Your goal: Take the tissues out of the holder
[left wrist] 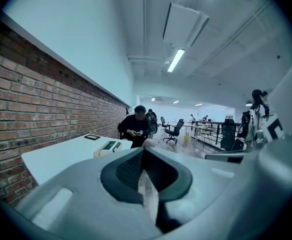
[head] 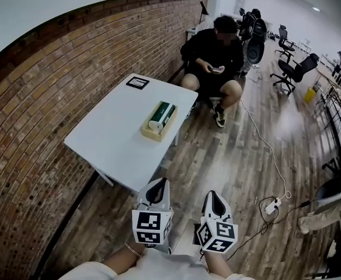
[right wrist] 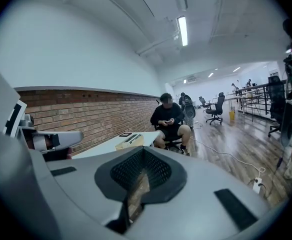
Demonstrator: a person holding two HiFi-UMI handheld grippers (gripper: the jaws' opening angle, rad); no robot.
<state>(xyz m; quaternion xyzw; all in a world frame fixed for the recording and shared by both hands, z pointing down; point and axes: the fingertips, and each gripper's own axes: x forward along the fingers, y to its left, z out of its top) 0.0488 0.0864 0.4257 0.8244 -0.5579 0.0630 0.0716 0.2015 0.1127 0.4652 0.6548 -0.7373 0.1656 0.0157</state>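
Note:
A wooden tissue holder (head: 159, 123) stands on the white table (head: 112, 139), near its right edge, with a green and white tissue pack (head: 161, 116) lying in it. It also shows small in the left gripper view as the holder (left wrist: 107, 148) and in the right gripper view as the holder (right wrist: 130, 141). My left gripper (head: 157, 186) and right gripper (head: 215, 198) hang side by side over the floor, well short of the table's near corner. Both are shut with nothing between the jaws.
A brick wall (head: 36, 98) runs along the table's left. A person (head: 214, 57) sits on a chair past the table's far end. A small black framed card (head: 138, 82) lies at the table's far corner. A cable and power strip (head: 272, 206) lie on the floor at right.

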